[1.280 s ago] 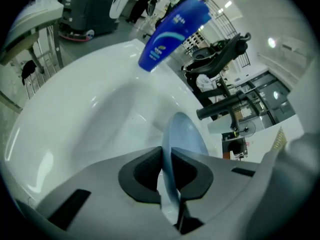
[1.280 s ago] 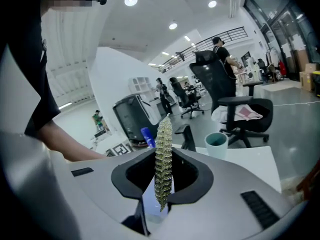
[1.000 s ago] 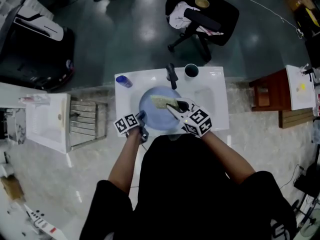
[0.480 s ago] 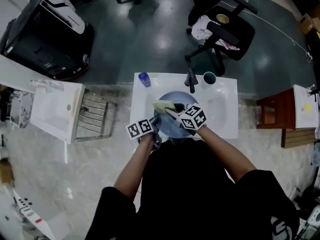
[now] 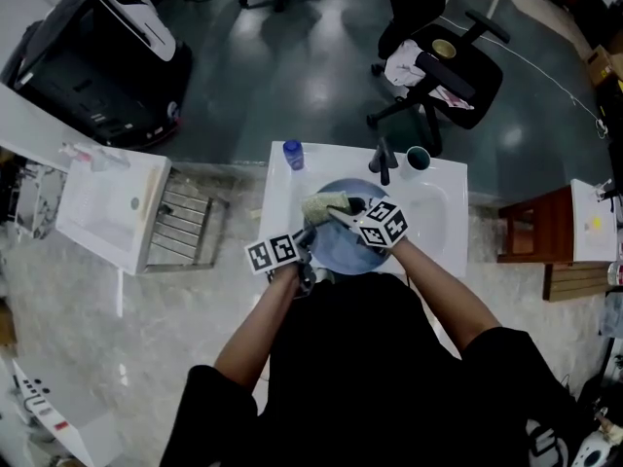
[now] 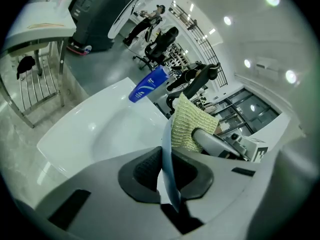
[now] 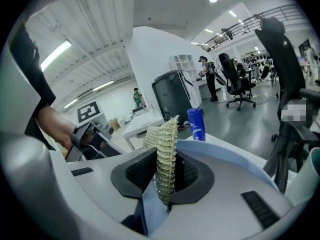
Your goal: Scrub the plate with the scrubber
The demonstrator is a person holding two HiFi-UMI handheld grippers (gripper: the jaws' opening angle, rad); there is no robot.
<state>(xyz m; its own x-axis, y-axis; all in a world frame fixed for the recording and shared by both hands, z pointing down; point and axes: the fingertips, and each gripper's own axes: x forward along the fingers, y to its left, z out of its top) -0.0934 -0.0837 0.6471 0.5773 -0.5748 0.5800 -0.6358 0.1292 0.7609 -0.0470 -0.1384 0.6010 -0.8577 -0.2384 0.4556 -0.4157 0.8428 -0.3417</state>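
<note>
My left gripper (image 5: 306, 233) is clamped on the near-left rim of the round pale-blue plate (image 5: 336, 253), which sits over the white sink basin (image 5: 438, 212), seemingly tilted. My right gripper (image 5: 343, 210) pinches the yellow-green mesh scrubber (image 5: 321, 205), whose long axis runs across the plate's far part, pointing left.

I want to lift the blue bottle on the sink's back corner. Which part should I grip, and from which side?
Grip the blue bottle at mid-body, coming level from its near left side. It stands upright with round, straight sides, so the fingers can close across it. The plate and the faucet stand to its right, so that side looks tighter.
</note>
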